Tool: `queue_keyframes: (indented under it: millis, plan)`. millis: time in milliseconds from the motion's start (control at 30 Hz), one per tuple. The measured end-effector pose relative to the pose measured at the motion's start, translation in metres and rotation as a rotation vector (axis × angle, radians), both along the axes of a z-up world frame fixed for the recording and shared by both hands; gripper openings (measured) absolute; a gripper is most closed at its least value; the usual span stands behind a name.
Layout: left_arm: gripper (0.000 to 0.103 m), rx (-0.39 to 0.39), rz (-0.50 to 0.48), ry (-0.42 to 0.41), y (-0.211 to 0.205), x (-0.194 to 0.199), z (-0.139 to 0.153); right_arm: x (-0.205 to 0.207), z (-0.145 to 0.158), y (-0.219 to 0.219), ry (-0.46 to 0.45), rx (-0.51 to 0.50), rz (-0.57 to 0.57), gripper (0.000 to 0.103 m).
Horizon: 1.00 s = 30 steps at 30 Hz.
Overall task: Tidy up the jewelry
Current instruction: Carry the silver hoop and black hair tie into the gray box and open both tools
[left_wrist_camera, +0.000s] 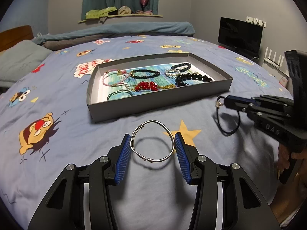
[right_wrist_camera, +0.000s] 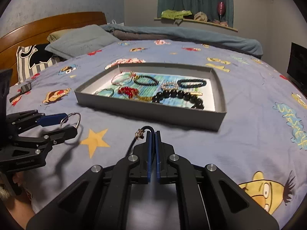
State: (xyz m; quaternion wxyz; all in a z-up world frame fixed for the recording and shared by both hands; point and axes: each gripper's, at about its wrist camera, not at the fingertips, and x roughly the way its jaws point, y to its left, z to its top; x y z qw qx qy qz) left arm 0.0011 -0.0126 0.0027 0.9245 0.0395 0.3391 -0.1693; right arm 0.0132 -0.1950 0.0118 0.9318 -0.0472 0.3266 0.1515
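Note:
A grey shallow box [left_wrist_camera: 153,106] [right_wrist_camera: 149,113] on the bed holds several bracelets: black beads [left_wrist_camera: 193,77], red beads [left_wrist_camera: 147,85], dark bead strands, pink and green cords. My left gripper [left_wrist_camera: 153,143] [right_wrist_camera: 71,122] is shut on a silver wire bangle [left_wrist_camera: 152,140] [right_wrist_camera: 72,118], its pads pressing the ring's two sides, lifted above the sheet in front of the box. My right gripper [right_wrist_camera: 153,134] [left_wrist_camera: 222,100] is shut on a black cord bracelet [left_wrist_camera: 228,117] [right_wrist_camera: 143,132] with a small gold charm, which hangs below it right of the box's near corner.
The blue cartoon-print bedsheet [left_wrist_camera: 76,134] lies under everything. Pillows [right_wrist_camera: 80,40], a folded blanket and a wooden headboard [right_wrist_camera: 48,25] sit behind. A dark monitor [left_wrist_camera: 239,34] stands at the far right. A small dark object [right_wrist_camera: 25,87] lies on the sheet at left.

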Motion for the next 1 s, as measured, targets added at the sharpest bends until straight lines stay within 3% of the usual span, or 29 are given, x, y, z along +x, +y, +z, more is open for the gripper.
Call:
queue_keyframes:
  millis: [300, 500, 833, 1000]
  plan:
    - [0.048, -0.007, -0.002, 0.010, -0.001, 0.002, -0.001, -0.001, 0.008, -0.010, -0.021, 0.028, -0.010, 0.004]
    - [0.048, -0.028, 0.013, -0.013, 0.008, 0.005, 0.014, -0.002, 0.023, -0.007, -0.061, 0.035, 0.010, 0.003]
    - [0.048, -0.038, 0.023, -0.037, 0.020, 0.052, 0.054, 0.037, 0.055, -0.009, -0.120, 0.071, -0.006, 0.003]
    - [0.048, -0.011, -0.005, -0.016, 0.012, 0.084, 0.055, 0.069, 0.049, -0.001, -0.069, 0.121, 0.007, 0.004]
